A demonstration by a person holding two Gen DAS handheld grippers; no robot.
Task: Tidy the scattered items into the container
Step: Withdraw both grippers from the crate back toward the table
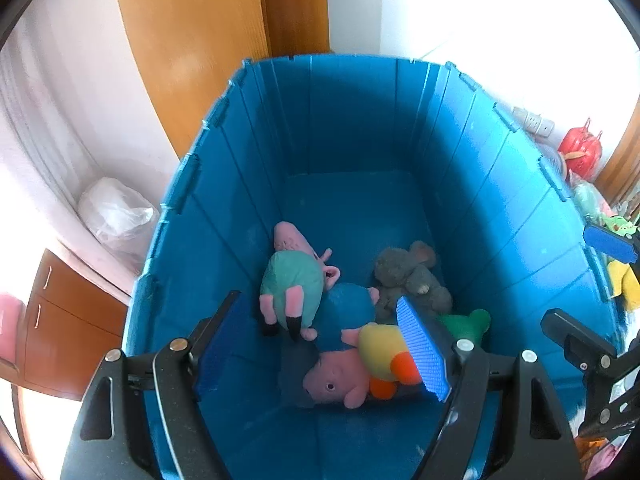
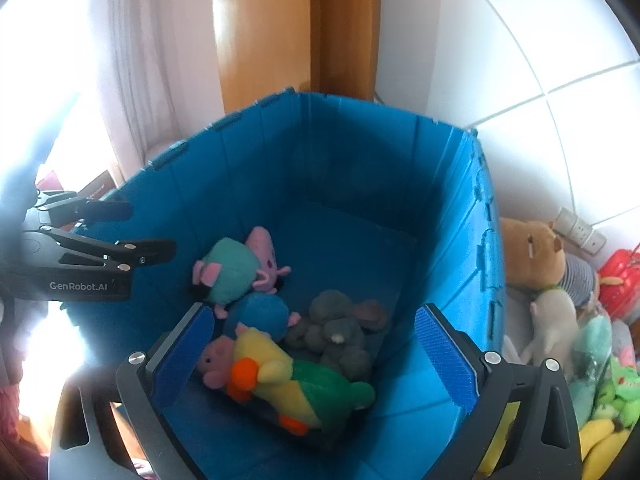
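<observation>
Wooden door frame (image 1: 192,40), white tiled wall (image 2: 520,60), wall socket (image 2: 580,232), clear plastic bag (image 1: 116,212), wooden drawers (image 1: 68,320).

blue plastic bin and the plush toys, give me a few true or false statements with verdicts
1. Both the left gripper and the right gripper are open and empty. True.
2. The deep blue plastic bin holds no toys. False: several plush toys lie on its floor.
3. The grey plush elephant lies inside the bin. True.
4. The brown plush capybara in a striped shirt lies inside the bin. False: it sits outside, past the bin's right wall.
5. The yellow and green plush duck rests against a pink plush pig. True.
</observation>
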